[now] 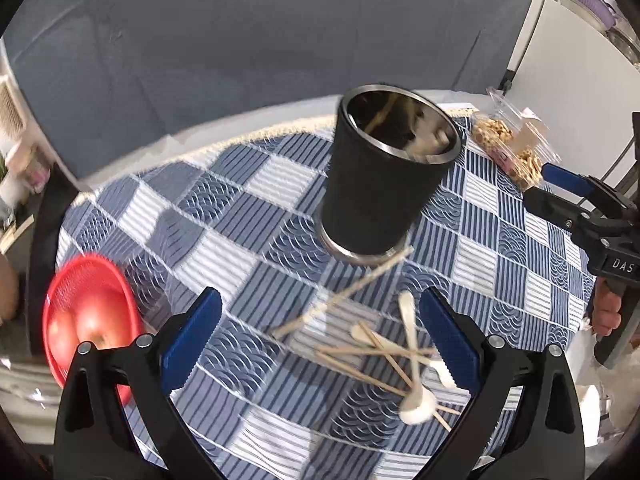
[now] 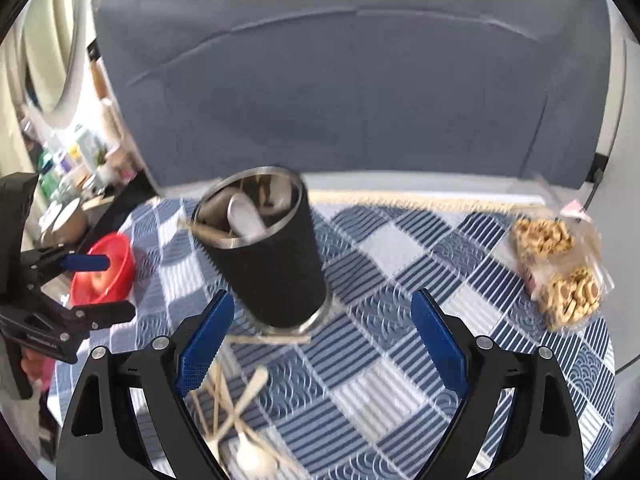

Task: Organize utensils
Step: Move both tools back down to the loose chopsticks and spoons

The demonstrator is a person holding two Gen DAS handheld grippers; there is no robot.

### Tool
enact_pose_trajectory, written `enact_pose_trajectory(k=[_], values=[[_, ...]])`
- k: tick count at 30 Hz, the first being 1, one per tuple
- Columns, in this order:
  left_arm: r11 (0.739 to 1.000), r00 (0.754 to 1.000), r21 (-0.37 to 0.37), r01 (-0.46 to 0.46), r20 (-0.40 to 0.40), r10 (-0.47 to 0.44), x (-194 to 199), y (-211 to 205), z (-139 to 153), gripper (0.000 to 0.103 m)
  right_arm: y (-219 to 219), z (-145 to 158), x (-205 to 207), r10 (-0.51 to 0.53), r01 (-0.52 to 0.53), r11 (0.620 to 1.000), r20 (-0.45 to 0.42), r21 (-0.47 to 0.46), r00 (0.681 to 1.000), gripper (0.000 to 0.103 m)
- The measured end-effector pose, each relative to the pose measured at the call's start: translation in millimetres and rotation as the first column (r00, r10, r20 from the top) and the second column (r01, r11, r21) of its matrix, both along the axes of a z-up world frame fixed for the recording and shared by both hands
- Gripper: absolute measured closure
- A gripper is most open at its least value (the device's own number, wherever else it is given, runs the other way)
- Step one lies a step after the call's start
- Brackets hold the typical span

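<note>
A black cup with a steel rim (image 1: 380, 184) stands on the checked cloth, and in the right wrist view the cup (image 2: 272, 256) holds a white spoon (image 2: 244, 216). Wooden chopsticks and white spoons lie in a loose pile (image 1: 400, 356) in front of it. One chopstick (image 1: 348, 292) reaches up to the cup's base. My left gripper (image 1: 320, 340) hangs open over the pile's left side, with nothing between its pads. My right gripper (image 2: 322, 344) is open too, just before the cup, with the pile (image 2: 236, 420) under its left finger. Each gripper shows in the other's view: right (image 1: 538, 184), left (image 2: 108, 288).
A red bowl (image 1: 88, 320) with apples sits at the table's left edge. A clear packet of snacks (image 2: 560, 272) lies at the right. The blue-and-white cloth (image 2: 380, 380) covers a round table. A grey sofa back (image 2: 360, 100) rises behind it.
</note>
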State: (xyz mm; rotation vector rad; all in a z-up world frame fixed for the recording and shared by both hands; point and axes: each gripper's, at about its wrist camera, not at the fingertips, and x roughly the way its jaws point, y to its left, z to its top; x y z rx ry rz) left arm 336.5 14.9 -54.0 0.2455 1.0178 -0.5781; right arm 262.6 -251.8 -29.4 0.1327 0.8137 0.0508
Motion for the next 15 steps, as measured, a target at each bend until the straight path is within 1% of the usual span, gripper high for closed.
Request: enact_pose_trajectory(k=[6, 10, 12, 15], values=[[1.0, 1.0, 0.019, -0.013, -0.026, 0.014, -34, 1, -17, 0.006, -3, -4, -24, 0.033, -0.033, 0.999, -0.007, -0.012, 0.999, 0.017], [0.998, 0.998, 0.041, -0.047, -0.033, 0.048, -53, 5, -28, 0.006, -4, -7, -38, 0.063, -0.063, 0.998, -0.017, -0.027, 0.998, 0.017], [0.997, 0.996, 0.043, -0.069, -0.044, 0.071, -62, 9, -34, 0.006, -4, -11, -45, 0.079, -0.08, 0.996, -0.031, -0.035, 0.996, 0.017], [0.994, 0.993, 0.026, -0.104, -0.062, 0.105, -76, 14, -40, 0.006, -4, -15, -57, 0.102, -0.103, 0.994, -0.044, -0.039, 0.994, 0.017]])
